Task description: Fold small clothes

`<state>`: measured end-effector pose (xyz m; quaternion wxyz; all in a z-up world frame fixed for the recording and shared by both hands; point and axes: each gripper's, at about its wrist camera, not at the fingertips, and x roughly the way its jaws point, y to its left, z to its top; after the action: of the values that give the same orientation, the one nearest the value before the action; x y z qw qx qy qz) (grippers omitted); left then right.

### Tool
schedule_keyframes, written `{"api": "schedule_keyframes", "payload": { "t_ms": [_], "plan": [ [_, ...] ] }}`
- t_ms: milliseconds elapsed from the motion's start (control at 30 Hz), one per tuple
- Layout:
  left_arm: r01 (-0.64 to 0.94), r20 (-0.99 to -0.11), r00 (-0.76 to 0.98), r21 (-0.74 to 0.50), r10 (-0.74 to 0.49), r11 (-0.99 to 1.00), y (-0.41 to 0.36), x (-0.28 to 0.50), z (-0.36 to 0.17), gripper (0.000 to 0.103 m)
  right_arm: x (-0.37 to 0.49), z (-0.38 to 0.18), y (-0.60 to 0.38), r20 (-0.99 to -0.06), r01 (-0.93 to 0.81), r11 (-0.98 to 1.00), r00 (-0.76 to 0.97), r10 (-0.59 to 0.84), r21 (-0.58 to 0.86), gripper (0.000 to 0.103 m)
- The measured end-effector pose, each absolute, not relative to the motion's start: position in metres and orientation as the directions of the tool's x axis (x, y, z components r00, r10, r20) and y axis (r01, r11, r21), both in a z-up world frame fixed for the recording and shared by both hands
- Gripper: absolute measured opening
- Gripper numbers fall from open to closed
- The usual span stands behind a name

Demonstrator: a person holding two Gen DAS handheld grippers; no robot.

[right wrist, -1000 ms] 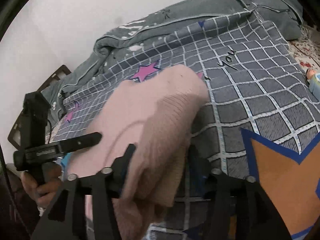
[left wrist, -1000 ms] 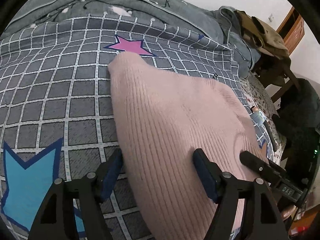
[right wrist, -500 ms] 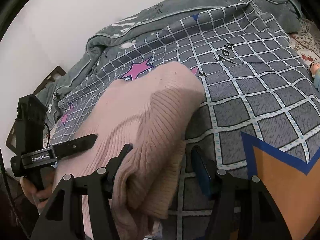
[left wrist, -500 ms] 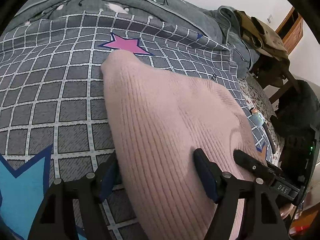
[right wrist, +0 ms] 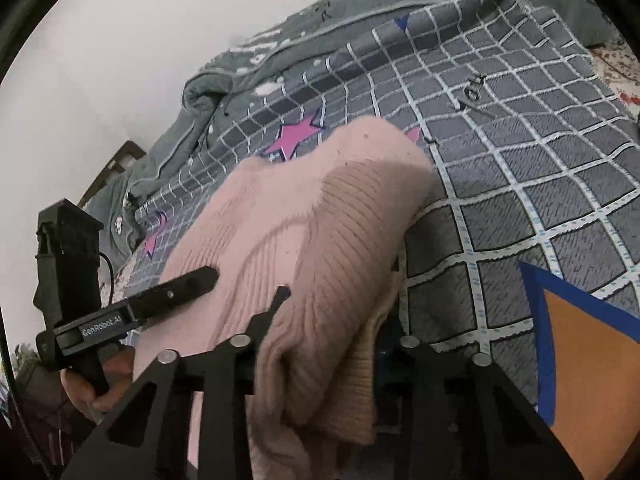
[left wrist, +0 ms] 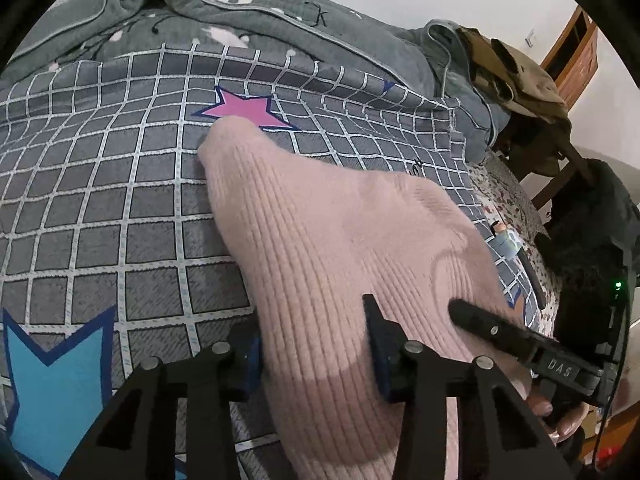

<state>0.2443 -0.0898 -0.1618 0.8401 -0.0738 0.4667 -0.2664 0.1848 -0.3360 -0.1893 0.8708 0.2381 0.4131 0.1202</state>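
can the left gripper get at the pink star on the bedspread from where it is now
Probably not directly. The left gripper has its jaws apart around the pink knit garment, which lies between it and the pink star; the garment's far tip overlaps the star's edge. It would need to let go first.

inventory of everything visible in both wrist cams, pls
Sweater: 1, pink ribbed knit, on the bedspread, near end between both grippers.
Bedspread: 1, grey grid with pink, blue and orange stars, under the sweater.
Quilt: 1, grey, bunched behind the bedspread.
Jacket: 1, olive, heaped at far right of the left view.
Left gripper: 1, black, straddling the sweater.
Right gripper: 1, black, sweater fold between its fingers.
Hand: 1, on the left gripper's handle.
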Motion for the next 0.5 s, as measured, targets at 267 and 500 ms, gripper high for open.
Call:
{"api": "schedule_keyframes", "payload": {
  "t_ms": [267,500],
  "plan": [
    [0.389,-0.698,0.492,-0.360,-0.521,0.848,-0.075,0.241,-0.136,0.036,0.183,-0.153,-0.302,-0.629,-0.067,0.901,0.695,0.350,0.428,0.019],
    [0.343,-0.680,0.550,-0.346,-0.485,0.873,-0.030,0.258,-0.122,0.036,0.210,-0.142,-0.263,-0.579,-0.154,0.873,0.693,0.429,0.462,0.019]
  ]
}}
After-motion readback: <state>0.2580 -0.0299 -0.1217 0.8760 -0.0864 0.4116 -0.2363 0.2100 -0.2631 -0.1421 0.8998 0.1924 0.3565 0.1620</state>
